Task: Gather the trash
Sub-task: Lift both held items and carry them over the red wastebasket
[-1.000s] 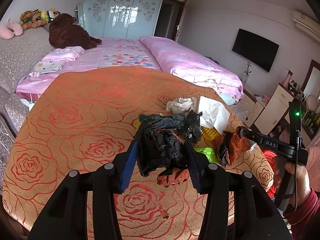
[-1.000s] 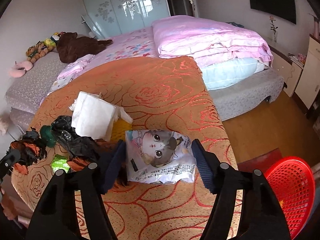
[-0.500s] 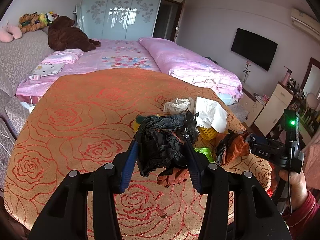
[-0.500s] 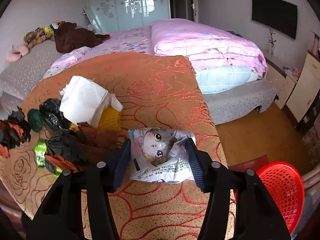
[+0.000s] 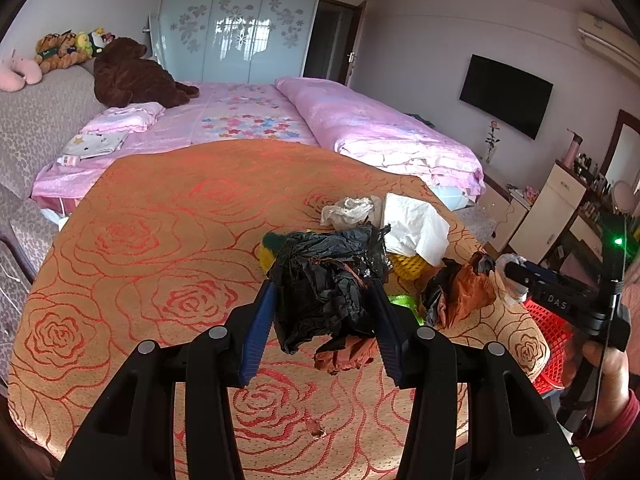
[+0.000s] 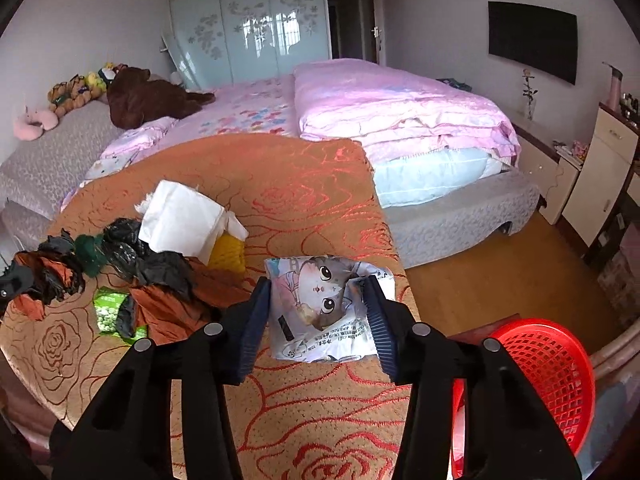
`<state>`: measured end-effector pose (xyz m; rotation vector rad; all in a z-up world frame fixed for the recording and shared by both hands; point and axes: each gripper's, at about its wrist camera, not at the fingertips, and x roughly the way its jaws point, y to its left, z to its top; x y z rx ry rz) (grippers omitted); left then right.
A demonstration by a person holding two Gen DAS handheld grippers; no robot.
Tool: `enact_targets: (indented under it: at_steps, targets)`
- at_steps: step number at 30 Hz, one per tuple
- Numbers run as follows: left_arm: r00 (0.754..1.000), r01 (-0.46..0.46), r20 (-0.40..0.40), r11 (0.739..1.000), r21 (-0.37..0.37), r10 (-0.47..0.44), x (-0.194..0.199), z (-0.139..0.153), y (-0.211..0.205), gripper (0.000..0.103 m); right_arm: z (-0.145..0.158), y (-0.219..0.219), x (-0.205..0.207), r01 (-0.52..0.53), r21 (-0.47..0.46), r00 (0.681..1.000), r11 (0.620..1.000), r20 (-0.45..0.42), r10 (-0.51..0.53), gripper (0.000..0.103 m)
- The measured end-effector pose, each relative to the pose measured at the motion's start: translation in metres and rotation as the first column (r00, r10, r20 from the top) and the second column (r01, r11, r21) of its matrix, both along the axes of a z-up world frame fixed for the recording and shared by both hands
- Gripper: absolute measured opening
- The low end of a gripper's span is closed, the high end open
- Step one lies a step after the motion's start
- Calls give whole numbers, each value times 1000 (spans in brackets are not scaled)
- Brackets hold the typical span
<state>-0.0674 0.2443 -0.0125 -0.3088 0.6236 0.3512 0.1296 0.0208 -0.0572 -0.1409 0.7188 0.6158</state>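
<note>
Crinkly cat-print wrapper (image 6: 320,312) sits btwn our right gripper (image 6: 320,320) jaws, which are closing on it, pads creasing both sides, at the tablecloth (image 6: 300,184) edge w/ the red basket (image 6: 548,380) just beyond, prob. the drop spot. Left gripper (image 5: 326,328) is clamped on a black bag wad (image 5: 324,292), lifted clear of the trash pile (image 5: 416,240).

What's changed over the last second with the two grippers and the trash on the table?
The right gripper had its jaws wide around the cat-print packet; they are closing and now pinch and crumple it, and it looks slightly raised off the tablecloth. The left gripper stayed put, clamped on the black plastic bag. The trash pile and red basket have not moved.
</note>
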Motion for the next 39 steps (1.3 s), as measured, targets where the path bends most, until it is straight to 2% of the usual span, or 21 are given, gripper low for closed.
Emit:
enact_targets:
  at_steps: [22,32,39]
  targets:
    - [996,74,46,994,77,-78,20,30,-30,45,55,-34,-23,18,115,997,993,72,-26,46]
    - [987,143,54,985,97,-149,38,39,-53,45,63,-70,-22,92,131,991,987,90,-104,46]
    - [971,226,54,966,125,-234,56,44,-87,45,63,-104,-18,166,133,980,977,87,-178,46]
